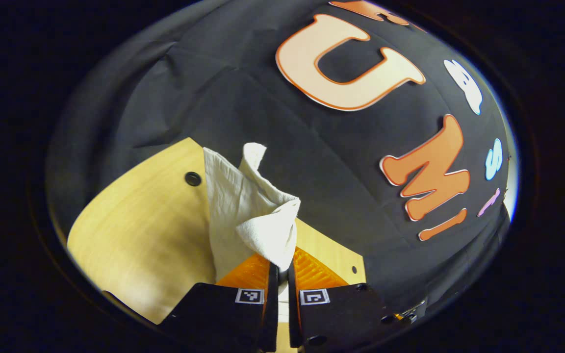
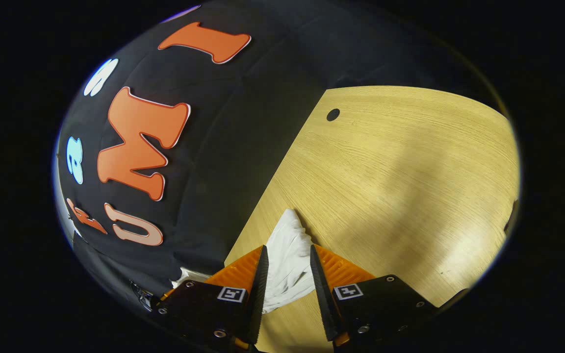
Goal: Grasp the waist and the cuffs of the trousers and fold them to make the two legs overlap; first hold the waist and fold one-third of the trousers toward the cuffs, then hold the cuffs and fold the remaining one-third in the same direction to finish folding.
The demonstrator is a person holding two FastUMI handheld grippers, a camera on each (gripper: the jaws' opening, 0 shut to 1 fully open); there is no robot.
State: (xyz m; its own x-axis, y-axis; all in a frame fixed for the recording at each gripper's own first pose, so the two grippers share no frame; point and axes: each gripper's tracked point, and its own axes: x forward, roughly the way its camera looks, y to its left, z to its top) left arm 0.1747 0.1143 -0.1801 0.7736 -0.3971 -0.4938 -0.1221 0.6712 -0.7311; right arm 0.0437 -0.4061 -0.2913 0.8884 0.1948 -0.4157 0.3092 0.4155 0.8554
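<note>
A pale wooden bench (image 2: 390, 162) with a dark round hole (image 2: 333, 114) near its edge stands against the black cloth wall (image 1: 272, 147). In the left gripper view, the left gripper (image 1: 282, 267) has its 2 fingers pressed close together, pinching a bunched fold of the white trousers (image 1: 243, 211) — the cloth rises above the bench. In the right gripper view, the right gripper (image 2: 286, 257) has its fingers spread, the trousers (image 2: 290, 255) lying between them — whether either finger touches the cloth cannot be told.
</note>
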